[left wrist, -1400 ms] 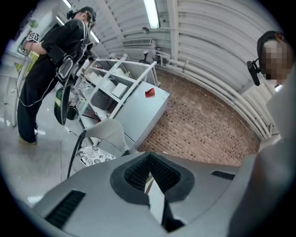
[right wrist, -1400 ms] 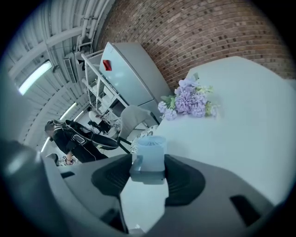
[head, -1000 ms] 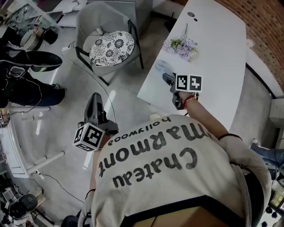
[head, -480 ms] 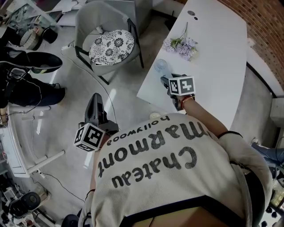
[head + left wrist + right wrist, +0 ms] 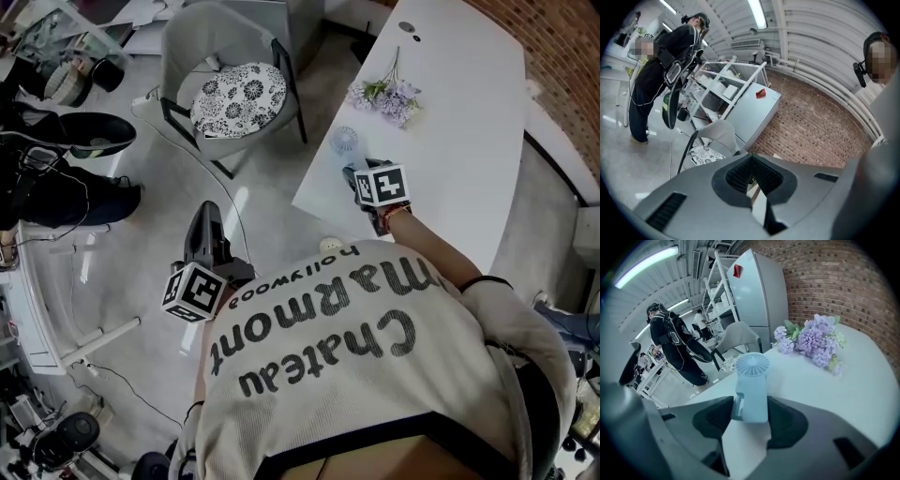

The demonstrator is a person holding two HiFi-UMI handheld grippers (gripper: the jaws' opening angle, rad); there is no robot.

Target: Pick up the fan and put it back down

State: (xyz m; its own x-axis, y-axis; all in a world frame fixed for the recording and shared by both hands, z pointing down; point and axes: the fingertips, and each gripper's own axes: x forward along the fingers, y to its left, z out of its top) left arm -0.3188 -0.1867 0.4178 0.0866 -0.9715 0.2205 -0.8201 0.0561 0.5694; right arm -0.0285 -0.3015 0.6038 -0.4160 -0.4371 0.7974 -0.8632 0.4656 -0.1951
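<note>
A small pale blue fan [image 5: 752, 380] with a round grille head stands upright between the jaws of my right gripper [image 5: 750, 416], whose pads press on both sides of its base. In the head view the fan [image 5: 344, 142] is over the left edge of the white table [image 5: 450, 112], just beyond the right gripper [image 5: 354, 170]. Whether its base touches the tabletop I cannot tell. My left gripper [image 5: 202, 219] hangs over the floor left of the table, pointing away; its jaws [image 5: 751, 164] meet at the tips with nothing in them.
A bunch of lilac flowers [image 5: 384, 97] lies on the table beyond the fan. A grey chair with a patterned cushion [image 5: 230, 89] stands left of the table. A person in black [image 5: 656, 79] stands farther off. A brick wall [image 5: 562, 56] runs behind the table.
The right gripper has rolled and sunk a little over the table's edge, and the fan in it has come upright. The left gripper has barely shifted.
</note>
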